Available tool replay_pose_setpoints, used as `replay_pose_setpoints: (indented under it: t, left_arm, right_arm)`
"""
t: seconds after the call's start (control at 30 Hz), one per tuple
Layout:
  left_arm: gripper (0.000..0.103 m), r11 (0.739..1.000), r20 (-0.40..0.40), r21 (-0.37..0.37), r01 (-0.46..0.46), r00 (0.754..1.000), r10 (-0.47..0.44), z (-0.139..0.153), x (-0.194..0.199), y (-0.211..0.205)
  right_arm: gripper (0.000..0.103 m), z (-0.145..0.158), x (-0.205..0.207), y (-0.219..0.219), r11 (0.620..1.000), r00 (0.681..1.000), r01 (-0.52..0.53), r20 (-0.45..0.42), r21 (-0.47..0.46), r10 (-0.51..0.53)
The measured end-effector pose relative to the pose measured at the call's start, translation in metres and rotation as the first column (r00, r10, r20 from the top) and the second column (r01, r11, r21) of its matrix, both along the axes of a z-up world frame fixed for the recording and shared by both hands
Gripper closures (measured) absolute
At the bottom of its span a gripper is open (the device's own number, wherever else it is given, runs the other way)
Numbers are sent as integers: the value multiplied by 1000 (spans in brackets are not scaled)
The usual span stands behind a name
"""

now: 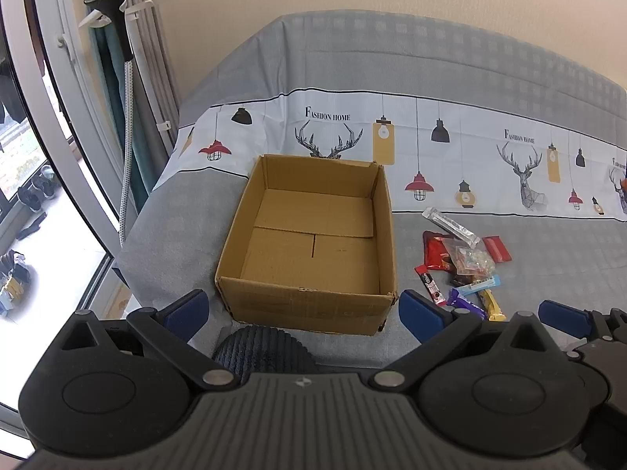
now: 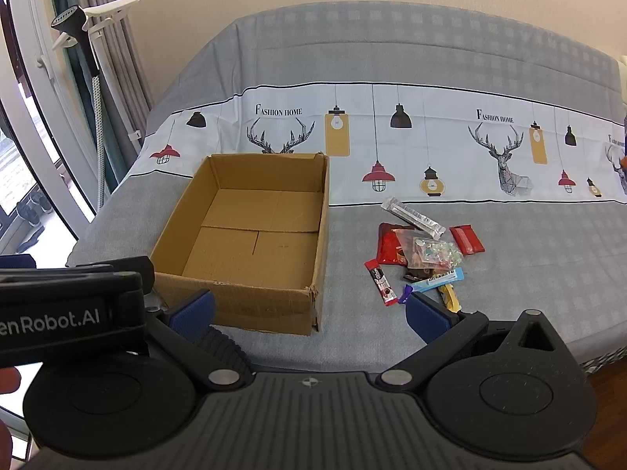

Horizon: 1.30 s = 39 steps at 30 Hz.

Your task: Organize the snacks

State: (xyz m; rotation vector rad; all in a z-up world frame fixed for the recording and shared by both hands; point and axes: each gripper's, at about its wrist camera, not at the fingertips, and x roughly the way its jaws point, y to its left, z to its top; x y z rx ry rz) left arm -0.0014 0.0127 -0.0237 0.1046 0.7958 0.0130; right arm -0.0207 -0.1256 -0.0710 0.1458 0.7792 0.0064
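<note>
Cardboard box (image 1: 313,243) sits open and empty on the grey-clothed table (image 2: 509,293), with a heap of wrapped snacks (image 2: 423,254) just beside it on its right. Both the left gripper (image 1: 303,309) and the right gripper (image 2: 309,313) hover low at the near edge, jaws spread wide, apparently holding nothing.

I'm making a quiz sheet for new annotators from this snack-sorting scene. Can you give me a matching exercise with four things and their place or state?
Things:
1. cardboard box
2. silver packet
3. yellow bar
4. left gripper

Descriptions:
A. nearest the front of the snack pile
B. open, holding nothing
C. empty, standing left of the snacks
D. farthest back in the snack pile

Pairs: 1-C, 2-D, 3-A, 4-B
</note>
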Motion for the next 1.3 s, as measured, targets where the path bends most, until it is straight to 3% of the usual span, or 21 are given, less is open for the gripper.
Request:
replay_pose_setpoints:
  t: [0.2,0.37,0.57,0.67,0.77,0.83,0.87,0.93,1.0,1.1,1.17,1.2,1.23,1.3]
  left_arm:
    - [0,1000,-14,26,2,1000,-2,-9,6,-7]
    - [0,999,-70,31,26,997,-23,-34,22,-23]
    - [0,992,-177,54,117,979,-105,-103,60,-65]
    - [1,979,-182,7,204,963,-200,-138,74,-85]
    - [1,975,-123,-4,223,967,-222,-171,85,-108]
    - [1,960,-98,-79,270,956,-277,-193,96,-122]
    - [0,944,-98,-123,307,943,-319,-204,102,-130]
    - [0,919,-134,-188,346,918,-373,-226,119,-147]
    - [0,912,-184,-227,343,904,-386,-252,138,-165]
    - [1,924,-195,-224,311,914,-355,-281,164,-184]
    - [17,931,-174,-200,305,924,-340,-296,180,-196]
    - [23,935,-169,-184,304,927,-335,-301,187,-198]
    - [31,939,-166,-165,301,930,-327,-308,195,-202]
    - [35,954,-187,-158,254,941,-282,-325,214,-206]
  right_arm:
    - [0,-7,3,-2,1000,1000,-1,-12,10,1]
    - [0,-29,12,-15,1000,998,16,-60,22,-15]
    - [0,-82,30,-44,999,992,52,-120,11,-51]
    - [1,-121,39,-71,995,986,87,-143,42,-81]
    - [1,-159,45,-108,979,981,141,-151,147,-119]
    - [1,-182,47,-134,965,986,146,-115,215,-124]
    - [1,-190,48,-145,968,989,136,-91,211,-119]
    - [0,-204,55,-162,992,995,94,-43,89,-90]
    - [0,-216,65,-178,998,998,64,-23,-18,-65]
    - [0,-239,87,-217,997,998,43,-42,59,-40]
    - [4,-254,98,-236,991,998,47,-43,126,-42]
    - [14,-261,103,-242,990,998,50,-37,131,-45]
    - [32,-269,110,-248,990,998,50,-41,135,-45]
    - [54,-283,124,-261,978,996,61,-72,201,-48]
